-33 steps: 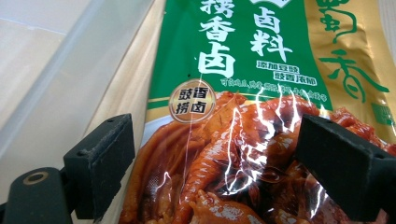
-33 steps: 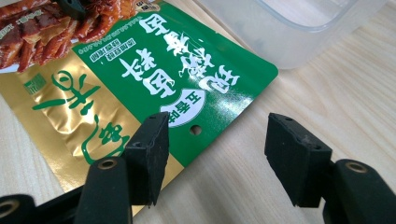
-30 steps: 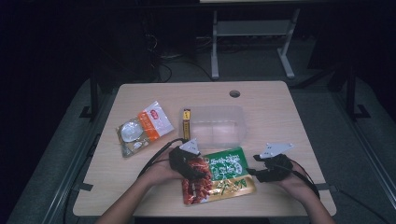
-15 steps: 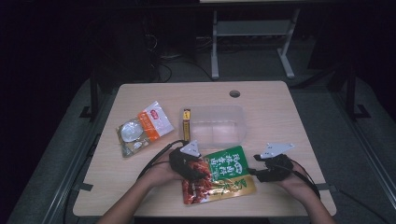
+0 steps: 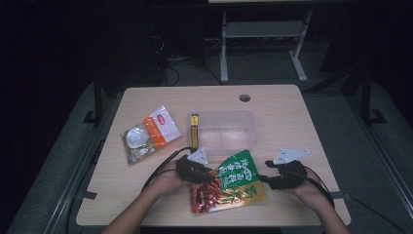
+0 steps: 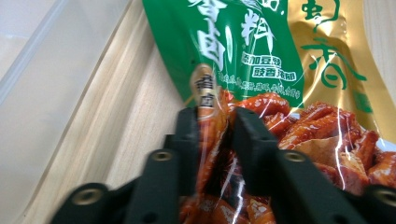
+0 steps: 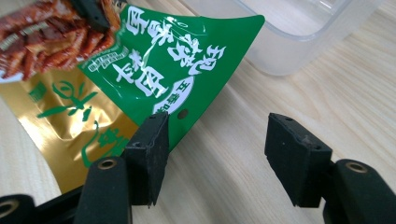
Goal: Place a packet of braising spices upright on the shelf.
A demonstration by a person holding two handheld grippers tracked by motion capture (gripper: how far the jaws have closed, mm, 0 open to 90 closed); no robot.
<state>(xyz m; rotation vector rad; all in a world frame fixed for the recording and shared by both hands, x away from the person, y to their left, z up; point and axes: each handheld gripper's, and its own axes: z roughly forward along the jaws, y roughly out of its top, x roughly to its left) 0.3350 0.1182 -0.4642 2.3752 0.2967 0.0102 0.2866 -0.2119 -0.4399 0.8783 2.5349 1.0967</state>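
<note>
My left claw (image 6: 215, 116) has just closed, pinching the snack pouch (image 5: 234, 183) lying on the worktop (image 5: 292, 122). Right claw (image 7: 217, 154) spread beside its corner. Next, probably lift it into the clear tub (image 5: 226, 129).

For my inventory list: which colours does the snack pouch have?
Green, gold and red on the snack pouch, clearest in the left gripper view.

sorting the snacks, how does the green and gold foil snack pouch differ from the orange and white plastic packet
The green and gold foil snack pouch lies at the near table edge, pinched by the left gripper, whose jaws have just been closing on it; the orange and white plastic packet lies untouched farther left. The pouch looks larger and opaque; the packet has a clear part. Both lie flat beside the clear plastic tub.
</note>
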